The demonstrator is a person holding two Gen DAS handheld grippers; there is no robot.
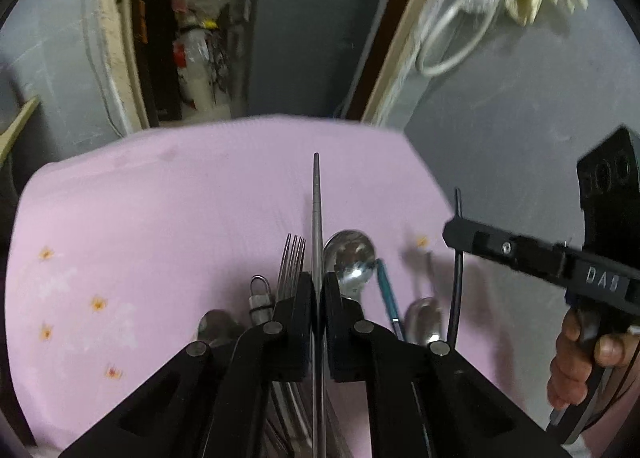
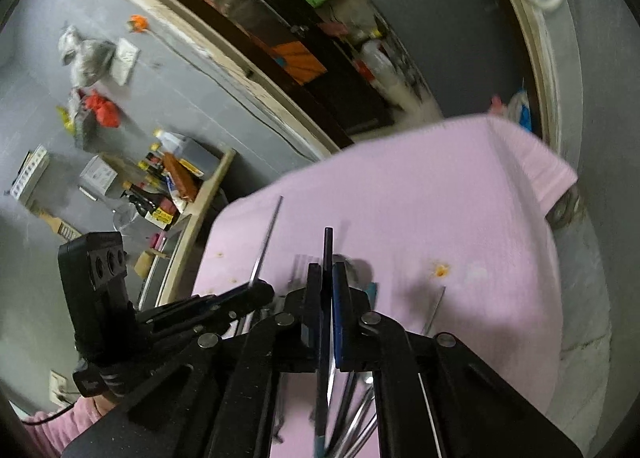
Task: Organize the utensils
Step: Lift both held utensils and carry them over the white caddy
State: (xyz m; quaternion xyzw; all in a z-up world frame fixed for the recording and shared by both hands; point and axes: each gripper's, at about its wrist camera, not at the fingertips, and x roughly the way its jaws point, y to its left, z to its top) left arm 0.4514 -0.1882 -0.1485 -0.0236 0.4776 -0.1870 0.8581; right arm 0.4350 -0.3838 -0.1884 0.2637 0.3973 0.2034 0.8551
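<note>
My left gripper (image 1: pixel 318 290) is shut on a thin steel chopstick (image 1: pixel 316 217) that points away over the pink cloth (image 1: pixel 160 217). Under it lie a fork (image 1: pixel 292 266), a spoon (image 1: pixel 350 258), a second spoon (image 1: pixel 424 318), a teal-handled utensil (image 1: pixel 388 294) and a metal peeler (image 1: pixel 260 294). My right gripper (image 2: pixel 329 278) is shut on a thin dark stick (image 2: pixel 328 254), held above the same pile. The right gripper shows at the right of the left wrist view (image 1: pixel 460 234); the left gripper shows at the left of the right wrist view (image 2: pixel 256 290) with its chopstick (image 2: pixel 268 238).
The pink cloth (image 2: pixel 440 197) covers a table whose far edge drops off. A shelf with bottles and boxes (image 2: pixel 160 185) stands to the left. A doorway with clutter (image 1: pixel 208 37) lies behind the table. A thin rod (image 2: pixel 436 306) lies on the cloth at the right.
</note>
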